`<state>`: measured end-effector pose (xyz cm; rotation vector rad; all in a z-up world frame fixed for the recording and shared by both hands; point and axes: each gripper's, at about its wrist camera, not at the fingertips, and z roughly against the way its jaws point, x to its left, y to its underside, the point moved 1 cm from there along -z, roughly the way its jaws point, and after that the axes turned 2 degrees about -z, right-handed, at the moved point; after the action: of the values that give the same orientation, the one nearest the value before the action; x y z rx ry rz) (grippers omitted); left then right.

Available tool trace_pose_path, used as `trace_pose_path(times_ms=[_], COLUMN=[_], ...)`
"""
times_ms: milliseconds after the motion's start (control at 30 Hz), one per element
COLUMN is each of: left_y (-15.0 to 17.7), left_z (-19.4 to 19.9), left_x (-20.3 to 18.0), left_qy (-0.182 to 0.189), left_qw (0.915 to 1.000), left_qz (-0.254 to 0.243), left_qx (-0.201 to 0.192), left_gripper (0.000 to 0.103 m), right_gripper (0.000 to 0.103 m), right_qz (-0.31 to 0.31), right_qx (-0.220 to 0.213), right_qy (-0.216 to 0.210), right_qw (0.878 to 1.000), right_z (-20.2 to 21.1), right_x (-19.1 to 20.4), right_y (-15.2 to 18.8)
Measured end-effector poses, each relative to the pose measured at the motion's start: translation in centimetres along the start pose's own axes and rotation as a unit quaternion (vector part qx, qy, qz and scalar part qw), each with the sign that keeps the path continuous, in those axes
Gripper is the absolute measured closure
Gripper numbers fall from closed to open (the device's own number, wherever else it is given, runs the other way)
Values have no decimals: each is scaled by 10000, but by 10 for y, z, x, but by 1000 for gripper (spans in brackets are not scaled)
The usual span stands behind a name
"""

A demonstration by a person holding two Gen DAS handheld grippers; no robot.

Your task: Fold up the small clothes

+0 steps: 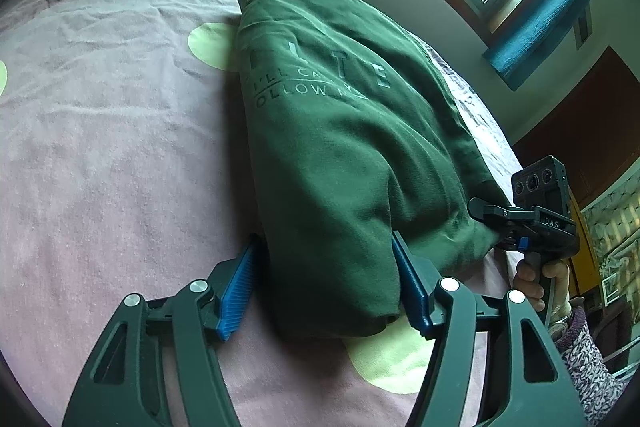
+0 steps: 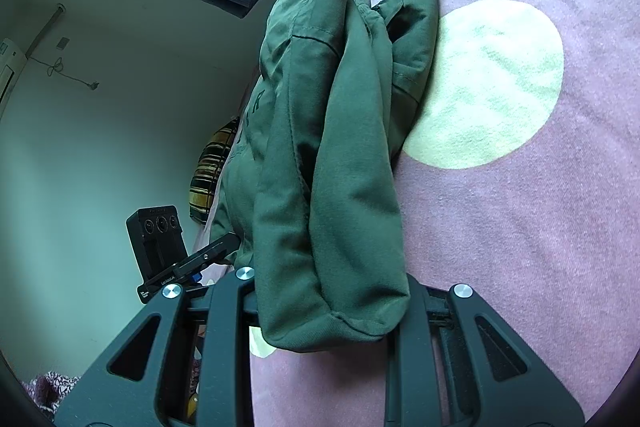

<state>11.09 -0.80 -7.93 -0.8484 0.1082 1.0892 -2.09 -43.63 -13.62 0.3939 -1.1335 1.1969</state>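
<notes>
1. A folded green sweatshirt (image 1: 340,131) lies on the pink bedsheet (image 1: 120,147), its near end lifted between two tongs.
2. The left tongs (image 1: 324,283) stand wide, blue pads (image 1: 236,291) flanking the fold without pressing it.
3. The right tongs (image 2: 332,307) are narrow, clamped on the bunched cloth.
4. The fold looks near done; next, likely, the right tongs let go and the bundle is laid flat.
</notes>
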Motion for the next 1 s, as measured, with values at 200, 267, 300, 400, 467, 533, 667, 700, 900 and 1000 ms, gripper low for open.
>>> trace_pose_path(times_ms=[200,267,300,400,467,533,667,700,900,1000], left_y=[2,3,4,7,5,-1,-33,-41,-96,-116], left_z=[2,8,12,34,53,60,41,33,-16,-37], left_x=[-1,-1,-1,-2,0,4,26,32,61,60], left_qy=[-36,61,75,128,193,214,79,77,39,4], left_qw=[10000,9999,9999,9995,9984,9977,9986,9990,9984,9987], left_qz=[21,76,65,-73,-198,-229,-27,66,544,508], left_qx=[-64,-106,-127,-270,-502,-606,-513,-440,-136,-15], left_gripper=[36,36,36,36,30,29,29,29,29,28], right_gripper=[80,77,74,56,35,20,18,18,18,17], right_qz=[53,78,87,53,80,57,-179,-225,-385,-407], right_qx=[-47,-100,-142,-250,-375,-511,-572,-580,-527,-376], right_qy=[67,61,70,-7,-52,72,333,377,597,719], right_qw=[10000,9999,9998,9997,9992,9987,9977,9973,9961,9959], right_z=[-1,1,2,13,23,28,18,13,-30,-54], right_x=[2,4,5,12,17,17,6,2,-3,-4], right_y=[-2,-2,-2,1,-2,-14,-54,-65,-140,-167])
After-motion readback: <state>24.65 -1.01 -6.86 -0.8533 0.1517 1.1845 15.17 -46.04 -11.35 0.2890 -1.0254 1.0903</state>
